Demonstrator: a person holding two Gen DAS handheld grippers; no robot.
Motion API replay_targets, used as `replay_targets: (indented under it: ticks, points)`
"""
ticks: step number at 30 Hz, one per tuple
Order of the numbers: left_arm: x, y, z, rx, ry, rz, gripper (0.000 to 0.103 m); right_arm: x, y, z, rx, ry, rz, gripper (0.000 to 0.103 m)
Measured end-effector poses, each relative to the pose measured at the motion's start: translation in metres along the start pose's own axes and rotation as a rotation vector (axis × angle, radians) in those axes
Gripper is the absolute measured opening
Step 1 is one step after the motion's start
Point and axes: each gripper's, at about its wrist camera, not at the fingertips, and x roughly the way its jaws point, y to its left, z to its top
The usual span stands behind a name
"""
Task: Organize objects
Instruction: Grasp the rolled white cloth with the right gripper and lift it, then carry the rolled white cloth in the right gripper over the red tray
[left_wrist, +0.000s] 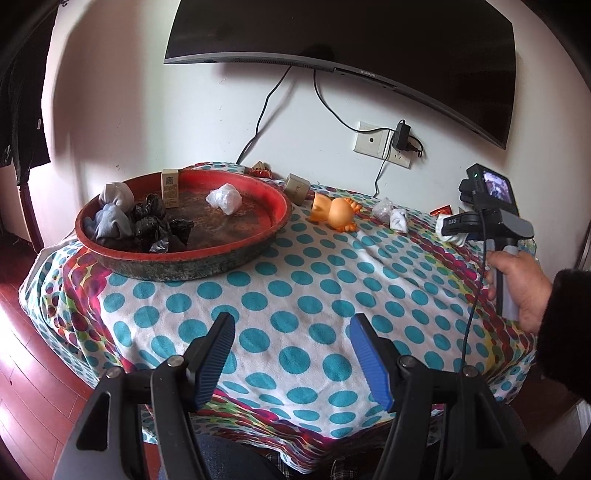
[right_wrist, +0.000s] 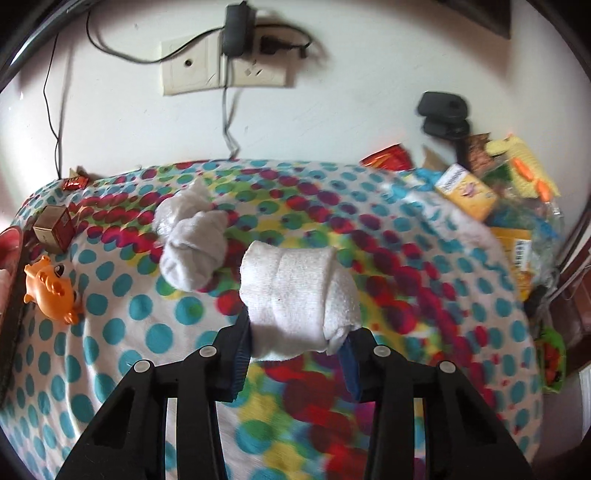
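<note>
My right gripper (right_wrist: 295, 332) is shut on a rolled white sock (right_wrist: 299, 291), held just above the dotted cloth (right_wrist: 122, 325). A second white sock bundle (right_wrist: 192, 240) lies on the cloth just beyond it to the left. Further left are an orange toy (right_wrist: 51, 288) and a small brown box (right_wrist: 53, 225). My left gripper (left_wrist: 291, 325) stands open over the near part of the table, nothing between its fingers. A round red tray (left_wrist: 184, 254) at the back left holds grey socks (left_wrist: 110, 218), black bags (left_wrist: 155, 225), a box and a white plastic bundle (left_wrist: 225, 197).
A person's hand (left_wrist: 517, 284) grips the right tool at the table's right edge. Packets and boxes (right_wrist: 469, 192) are piled at the far right corner. A wall socket with cables (left_wrist: 384, 144) and a screen (left_wrist: 351, 40) are behind the table. Red wooden floor lies to the left.
</note>
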Motion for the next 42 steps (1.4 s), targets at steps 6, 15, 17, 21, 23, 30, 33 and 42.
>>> replay_targets:
  ticks: [6, 15, 17, 21, 23, 30, 33, 42]
  points:
    - [0.001, 0.000, -0.003, -0.016, 0.018, 0.000, 0.066, -0.024, -0.008, 0.004, -0.032, -0.043, -0.026, 0.039]
    - [0.001, -0.001, -0.004, -0.014, 0.019, 0.003, 0.066, -0.060, 0.014, 0.015, -0.096, -0.113, -0.008, 0.039]
    - [0.000, 0.000, -0.003, -0.021, 0.019, 0.005, 0.066, -0.068, 0.025, 0.017, -0.113, -0.127, 0.005, 0.039]
    - [-0.001, 0.002, -0.002, -0.027, 0.009, 0.010, 0.066, -0.085, 0.055, 0.022, -0.156, -0.156, 0.045, 0.039]
    - [-0.002, 0.004, -0.001, -0.034, 0.006, 0.016, 0.066, -0.092, 0.072, 0.024, -0.179, -0.169, 0.063, 0.039]
    - [-0.015, 0.014, 0.005, -0.070, -0.069, 0.053, 0.066, -0.113, 0.126, 0.025, -0.248, -0.191, 0.134, 0.039]
    - [-0.022, 0.021, 0.008, -0.096, -0.109, 0.085, 0.066, -0.119, 0.149, 0.022, -0.290, -0.200, 0.154, 0.039]
    - [-0.023, 0.040, 0.012, -0.162, -0.117, 0.131, 0.066, -0.129, 0.216, -0.001, -0.425, -0.185, 0.238, 0.040]
